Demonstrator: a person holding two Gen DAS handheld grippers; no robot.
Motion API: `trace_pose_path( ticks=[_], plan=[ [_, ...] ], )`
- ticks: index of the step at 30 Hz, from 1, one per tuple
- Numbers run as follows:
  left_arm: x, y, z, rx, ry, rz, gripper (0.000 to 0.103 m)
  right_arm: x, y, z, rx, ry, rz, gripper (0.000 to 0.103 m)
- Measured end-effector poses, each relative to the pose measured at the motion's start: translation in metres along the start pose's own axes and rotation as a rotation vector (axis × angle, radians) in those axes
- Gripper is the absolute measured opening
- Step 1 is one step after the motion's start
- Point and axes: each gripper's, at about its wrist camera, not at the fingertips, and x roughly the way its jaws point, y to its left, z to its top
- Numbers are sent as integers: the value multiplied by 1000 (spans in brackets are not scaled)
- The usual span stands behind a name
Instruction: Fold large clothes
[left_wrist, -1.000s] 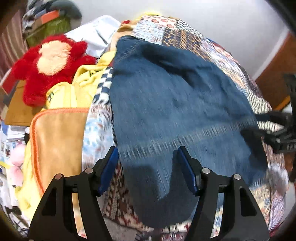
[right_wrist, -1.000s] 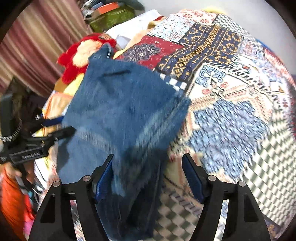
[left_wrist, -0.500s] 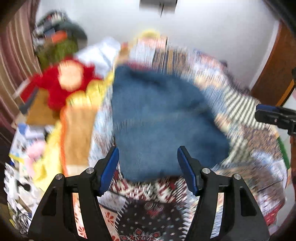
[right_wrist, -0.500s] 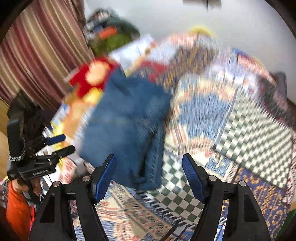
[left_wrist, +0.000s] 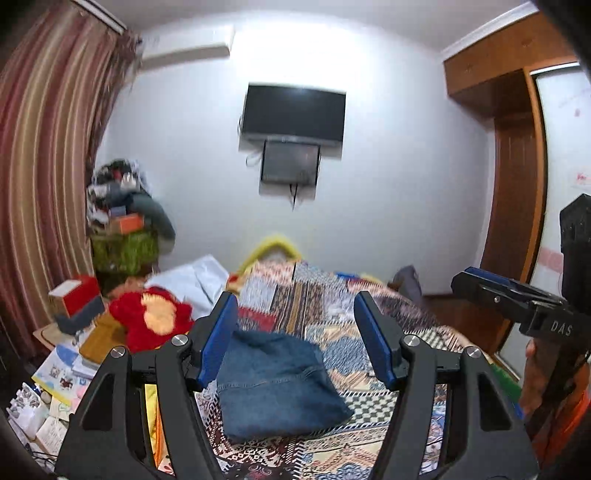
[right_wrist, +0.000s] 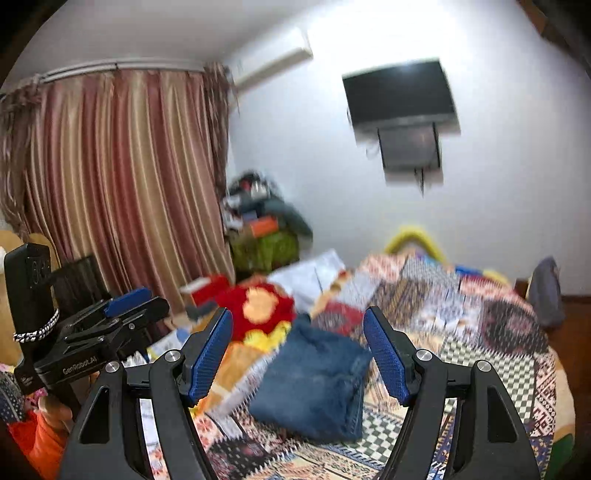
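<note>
A blue denim garment (left_wrist: 273, 384) lies folded in a compact rectangle on the patchwork bedspread (left_wrist: 369, 321); it also shows in the right wrist view (right_wrist: 317, 387). My left gripper (left_wrist: 299, 339) is open and empty, raised well back from the garment. My right gripper (right_wrist: 301, 356) is open and empty, also held above and back from it. The right gripper shows at the right edge of the left wrist view (left_wrist: 517, 299); the left gripper shows at the left of the right wrist view (right_wrist: 107, 325).
A red plush toy (left_wrist: 155, 321) and yellow cloth lie left of the denim. Books and boxes (left_wrist: 70, 306) crowd the left bedside. A clutter pile (left_wrist: 125, 221) stands by the striped curtain (right_wrist: 122, 184). A TV (left_wrist: 293, 114) hangs on the far wall; a wooden wardrobe (left_wrist: 517, 184) is at right.
Both grippers pulled up and back from the denim, which went from filling the views to lying small and folded on the bed. The views tilted up to show the wall.
</note>
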Motion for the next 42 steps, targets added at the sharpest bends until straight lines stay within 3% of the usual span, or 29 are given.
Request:
trace_pose_path(
  ticks=[5,6,7,9,11,13,17,21,42],
  plan=[
    [-31,-14,-7,-2,-69,38,65,-48,32,-10,-31,-117,-40,71],
    [-35,-16,-10,-9,-83,42,73,-54,37,-14,-34,-127,-54,71],
    [-39,-17,-13,-19,-100,52,89,-56,40,-15,-40,-130,-64,71],
    [-47,-19,-17,-21,-124,70,99,-61,47,-20,-57,-141,-94,71],
    [-51,-23,-20,-8,-139,96,100,-66,52,-25,-68,-153,-120,75],
    [-51,-24,-22,-6,-135,97,102,-70,55,-30,-71,-147,-142,94],
    [-52,-23,-27,-22,-115,95,103,-79,59,-36,-58,-156,-166,103],
    [-55,-24,-32,-29,-104,102,103,-80,58,-38,-55,-147,-211,103],
    [-40,-19,-39,-64,-57,107,103,-68,49,-45,-27,-87,-206,103]
  ],
)
